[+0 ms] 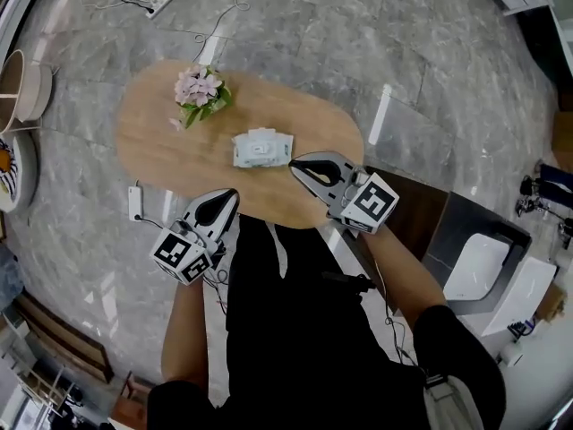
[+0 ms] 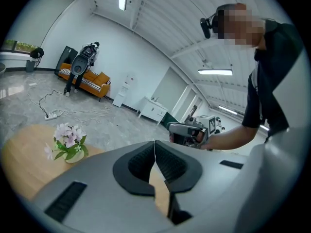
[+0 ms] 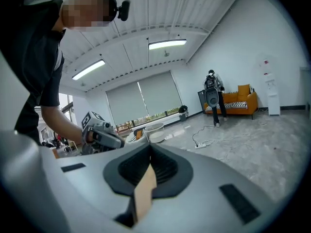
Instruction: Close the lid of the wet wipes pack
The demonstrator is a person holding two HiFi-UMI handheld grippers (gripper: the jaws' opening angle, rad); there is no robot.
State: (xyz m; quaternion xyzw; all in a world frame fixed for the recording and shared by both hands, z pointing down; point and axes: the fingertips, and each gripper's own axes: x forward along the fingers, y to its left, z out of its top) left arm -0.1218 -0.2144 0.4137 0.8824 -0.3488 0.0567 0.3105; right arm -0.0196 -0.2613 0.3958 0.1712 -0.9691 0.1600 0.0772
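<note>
Table: we look down on an oval wooden table (image 1: pixel 148 155) that carries only two things
Flowers: a small pot of pink flowers (image 1: pixel 200 91) stands toward the far left of the table, well apart from both grippers
Left gripper: the left gripper (image 1: pixel 224 201) hangs over the table's near edge, jaws pressed together with nothing between them
Wet wipes pack: the wet wipes pack (image 1: pixel 262 147) lies flat near the table's middle, to the right of the flowers; neither gripper touches it, and its lid is too small for us to tell how far it stands open
Right gripper: the right gripper (image 1: pixel 300 167) points at the pack's right end, near it but apart, jaws shut tight and empty
Step in hand: we judge this the approach, with the lid not yet pressed
Next move: we would bring the right gripper's closed tip over the lid and press down until it seats, the left gripper steadying the pack's near side if it slides
</note>
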